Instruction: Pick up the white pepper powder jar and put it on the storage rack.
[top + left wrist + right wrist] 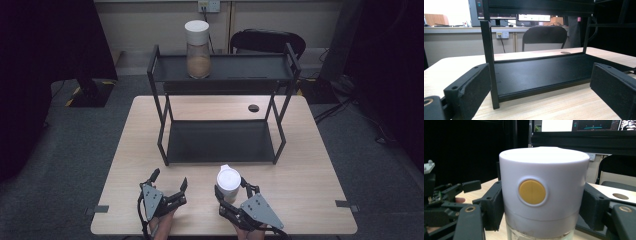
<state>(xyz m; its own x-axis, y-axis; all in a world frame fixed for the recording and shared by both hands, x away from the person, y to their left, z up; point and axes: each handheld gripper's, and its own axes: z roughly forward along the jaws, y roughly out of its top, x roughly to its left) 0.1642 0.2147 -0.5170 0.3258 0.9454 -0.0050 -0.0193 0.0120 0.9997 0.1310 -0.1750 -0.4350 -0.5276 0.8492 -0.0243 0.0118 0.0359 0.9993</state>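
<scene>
A glass jar with a white lid [229, 181] stands on the table near its front edge. My right gripper [231, 187] is shut on it, one jaw on each side. In the right gripper view the lid [541, 192] has a round yellow button facing the camera, and both pads [495, 205] press against its sides. My left gripper [170, 178] rests to the left of the jar, open with nothing between its jaws. The left gripper [541, 85] faces the lower tier of the black shelf rack [541, 72]. The left gripper [451, 192] is also in the right gripper view.
The two-tier black rack [220, 142] stands mid-table. A second white-lidded jar [198, 49], half full of brown powder, stands at the left of its top tier. A cable hole [253, 108] is behind the rack. A black chair [267, 42] stands beyond the table.
</scene>
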